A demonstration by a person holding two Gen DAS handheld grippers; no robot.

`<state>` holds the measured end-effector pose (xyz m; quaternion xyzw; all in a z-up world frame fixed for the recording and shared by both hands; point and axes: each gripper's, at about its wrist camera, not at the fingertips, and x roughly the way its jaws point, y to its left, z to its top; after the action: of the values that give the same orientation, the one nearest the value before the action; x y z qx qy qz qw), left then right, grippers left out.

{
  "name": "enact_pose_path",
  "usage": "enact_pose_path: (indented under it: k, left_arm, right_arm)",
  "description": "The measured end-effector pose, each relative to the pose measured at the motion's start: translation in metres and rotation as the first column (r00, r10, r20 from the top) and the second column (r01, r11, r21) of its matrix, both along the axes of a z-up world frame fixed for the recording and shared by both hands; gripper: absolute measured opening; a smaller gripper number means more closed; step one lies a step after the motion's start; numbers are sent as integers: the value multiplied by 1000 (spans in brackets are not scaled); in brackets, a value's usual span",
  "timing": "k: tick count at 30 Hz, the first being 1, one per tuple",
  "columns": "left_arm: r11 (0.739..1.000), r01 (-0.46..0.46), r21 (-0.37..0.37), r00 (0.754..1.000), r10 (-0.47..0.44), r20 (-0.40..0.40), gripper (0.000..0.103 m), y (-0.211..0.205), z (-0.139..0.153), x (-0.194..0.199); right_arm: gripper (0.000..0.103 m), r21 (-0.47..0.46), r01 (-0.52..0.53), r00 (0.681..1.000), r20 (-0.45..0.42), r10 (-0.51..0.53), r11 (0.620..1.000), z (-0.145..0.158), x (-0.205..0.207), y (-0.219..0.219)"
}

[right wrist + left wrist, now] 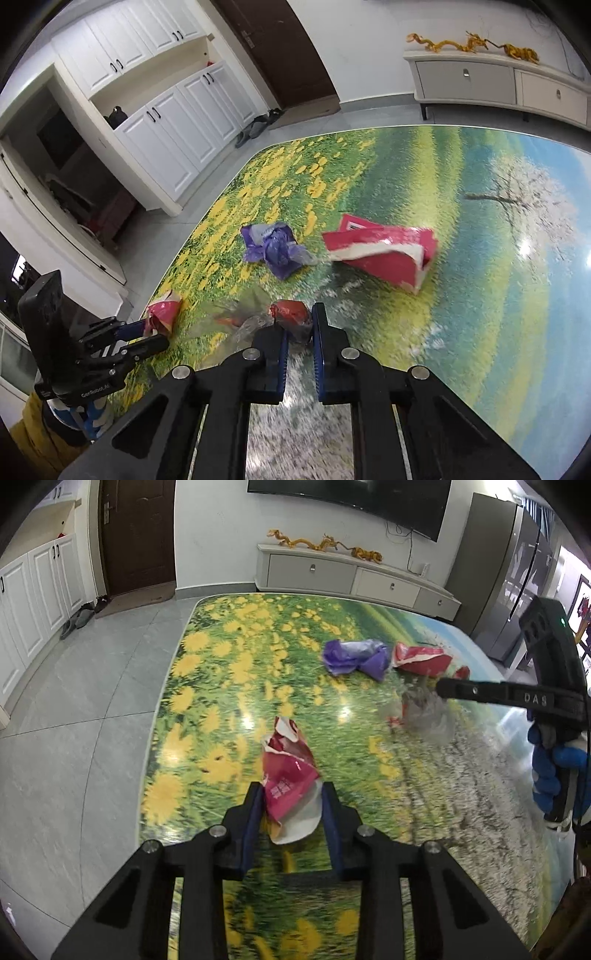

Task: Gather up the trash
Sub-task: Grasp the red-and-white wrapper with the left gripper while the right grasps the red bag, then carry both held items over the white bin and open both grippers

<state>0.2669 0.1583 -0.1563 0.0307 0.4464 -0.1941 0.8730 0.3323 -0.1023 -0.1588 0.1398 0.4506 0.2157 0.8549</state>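
Left tool [291, 799] around pink wrapper [290, 779]

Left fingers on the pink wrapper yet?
Touching. In the left wrist view both fingers press against the sides of the crumpled pink wrapper, with no gap visible on either side; the left gripper is closed on it.

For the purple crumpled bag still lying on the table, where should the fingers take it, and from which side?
Probably best to grip the purple crumpled bag at its bunched, knot-like middle, coming from above with the fingers straddling the narrow waist. The flat lobes spreading to either side hug the table and give little to pinch; the raised centre stands proud and looks compact enough to close on.
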Motion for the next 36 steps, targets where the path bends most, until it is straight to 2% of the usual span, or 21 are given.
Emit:
enact_pose_path:
  k: [6, 10, 15, 18, 22, 26, 30, 34, 36]
  left_arm:
    - [1000, 3, -4, 999, -2, 44, 26, -26, 16, -21]
    - [1000, 26, 14, 996, -27, 84, 16, -55, 32, -44]
    - [997, 82, -11, 990, -80, 116, 7, -94, 50, -74]
    - [994, 104, -35, 987, -99, 123, 6, -111, 58, -88]
    - [991, 133, -23, 983, -129, 134, 5, -136, 67, -98]
    - [986, 163, -30, 978, -157, 134, 4, -158, 75, -104]
    - [971, 233, -50, 964, -225, 140, 3, -198, 89, -104]
    - [937, 342, -71, 933, -330, 140, 3, -261, 101, -103]
    - [908, 412, -76, 906, -399, 145, 3, -304, 106, -105]
  right_arm:
    - [11, -8, 0, 999, 49, 0, 1000, 19, -42, -30]
    - [11, -21, 21, 995, 99, -19, 1000, 39, -77, -59]
    - [11, -25, 91, 983, 161, -86, 996, 62, -128, -109]
    - [11, -22, 139, 973, 189, -132, 990, 71, -157, -143]
    - [11, -12, 217, 955, 209, -209, 976, 74, -189, -188]
    - [11, 21, 314, 925, 220, -311, 949, 73, -218, -235]
    - [11, 36, 408, 885, 229, -405, 912, 74, -243, -280]
    - [11, 28, 518, 832, 215, -512, 855, 66, -263, -328]
    - [11, -2, 576, 801, 200, -564, 818, 56, -272, -352]
